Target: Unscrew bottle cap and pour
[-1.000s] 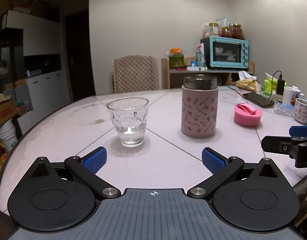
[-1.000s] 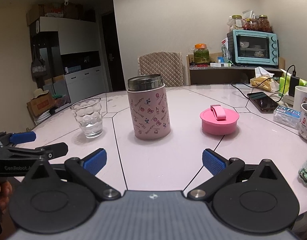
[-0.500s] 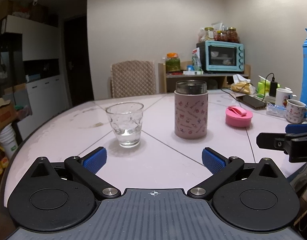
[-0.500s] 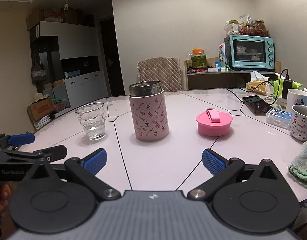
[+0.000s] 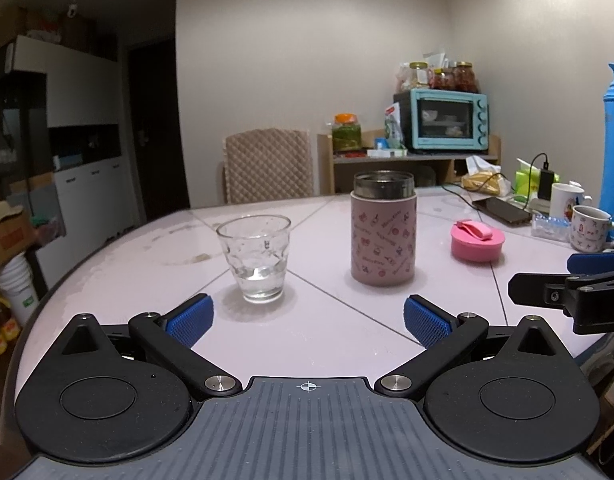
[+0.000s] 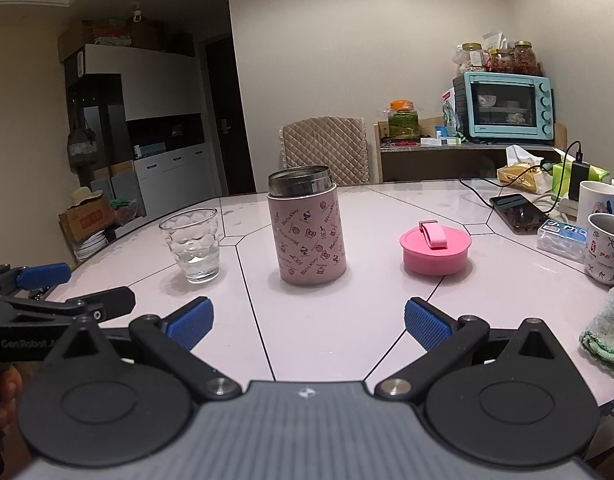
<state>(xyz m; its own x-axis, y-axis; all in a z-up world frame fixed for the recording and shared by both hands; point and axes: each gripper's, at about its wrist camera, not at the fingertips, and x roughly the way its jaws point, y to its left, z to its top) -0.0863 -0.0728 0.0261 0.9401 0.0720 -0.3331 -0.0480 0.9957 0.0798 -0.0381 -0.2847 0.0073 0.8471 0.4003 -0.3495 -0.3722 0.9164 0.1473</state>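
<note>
From the left wrist view, the left gripper (image 5: 305, 318) stood wide and held nothing, low over the near edge of the desk (image 5: 119, 256). The bottle (image 5: 383, 230) stood upright ahead with its steel mouth bare; the pink cap (image 5: 477, 242) lay on the desk well to the right of the bottle. The glass (image 5: 260, 258), left of the bottle, held a little water. By that, the unscrewing looked done and some pouring perhaps too; if more was wanted, the next move called for closing on the bottle's body and tipping it over the glass. The right gripper (image 5: 563, 280) showed at the right edge of this view.

From the right wrist view, the right gripper (image 6: 307, 320) was likewise wide and empty, facing the bottle (image 6: 309, 230), with clear desk between. Right of the bottle lay the cap (image 6: 435, 250), then a phone (image 6: 519, 212), two mugs (image 6: 607, 252) and a green cloth (image 6: 607, 336). None blocked the way to the glass (image 6: 193, 246).
</note>
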